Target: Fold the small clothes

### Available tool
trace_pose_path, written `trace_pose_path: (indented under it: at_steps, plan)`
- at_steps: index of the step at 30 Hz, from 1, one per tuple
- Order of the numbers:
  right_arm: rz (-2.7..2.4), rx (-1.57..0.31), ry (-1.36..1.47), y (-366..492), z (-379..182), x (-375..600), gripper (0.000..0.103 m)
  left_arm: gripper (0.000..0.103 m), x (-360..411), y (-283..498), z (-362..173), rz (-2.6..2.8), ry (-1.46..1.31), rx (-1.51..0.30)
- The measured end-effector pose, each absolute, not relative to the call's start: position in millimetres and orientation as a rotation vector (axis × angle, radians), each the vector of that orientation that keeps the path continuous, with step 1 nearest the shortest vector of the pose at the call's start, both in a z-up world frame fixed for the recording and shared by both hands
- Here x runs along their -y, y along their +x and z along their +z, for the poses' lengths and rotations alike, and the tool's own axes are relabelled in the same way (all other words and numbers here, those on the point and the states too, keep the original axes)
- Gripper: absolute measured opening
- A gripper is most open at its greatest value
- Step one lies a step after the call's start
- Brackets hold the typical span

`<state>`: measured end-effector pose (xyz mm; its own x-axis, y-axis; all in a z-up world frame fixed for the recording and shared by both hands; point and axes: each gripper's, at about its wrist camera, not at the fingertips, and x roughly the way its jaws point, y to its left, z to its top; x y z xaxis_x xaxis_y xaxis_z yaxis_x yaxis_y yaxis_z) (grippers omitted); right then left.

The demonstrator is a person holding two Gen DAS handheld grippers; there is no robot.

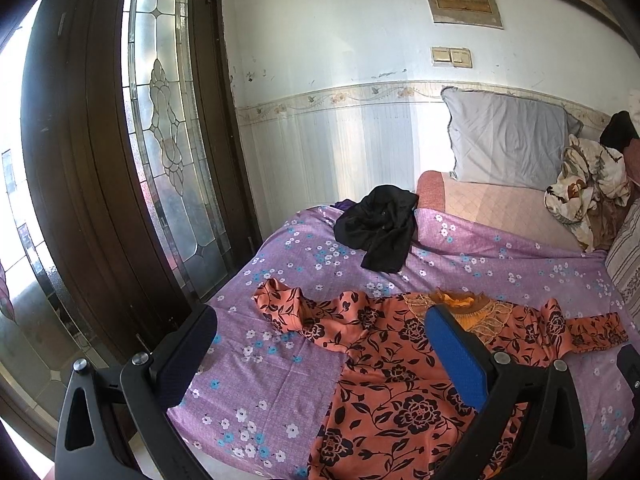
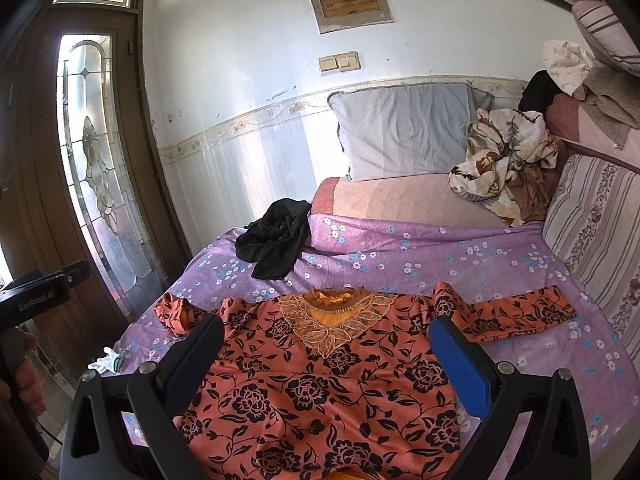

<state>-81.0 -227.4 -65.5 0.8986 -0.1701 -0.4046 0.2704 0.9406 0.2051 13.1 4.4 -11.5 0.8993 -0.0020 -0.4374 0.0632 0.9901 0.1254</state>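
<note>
Lying flat on the purple flowered bedsheet [image 2: 440, 256], the orange black-flowered long-sleeved top [image 2: 320, 392] spreads its sleeves crosswise below the left gripper [image 1: 320, 356] and right gripper [image 2: 326, 364], jaws apart, empty, each nearer its own sleeve.

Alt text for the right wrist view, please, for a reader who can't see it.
An orange floral blouse lies spread flat, front up, on a purple flowered bedsheet, framed by the open right gripper. Behind it sit a crumpled black garment and a grey pillow.
</note>
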Motion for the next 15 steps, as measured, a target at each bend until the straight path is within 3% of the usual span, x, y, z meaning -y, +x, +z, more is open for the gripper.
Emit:
trace_pose_path:
  at_steps: [15]
  plan:
    - [-0.234,-0.415,0.277,-75.2,-68.6,231.1,0.103,0.103,-0.2,21.5,-18.5,-0.025,0.147,-0.472]
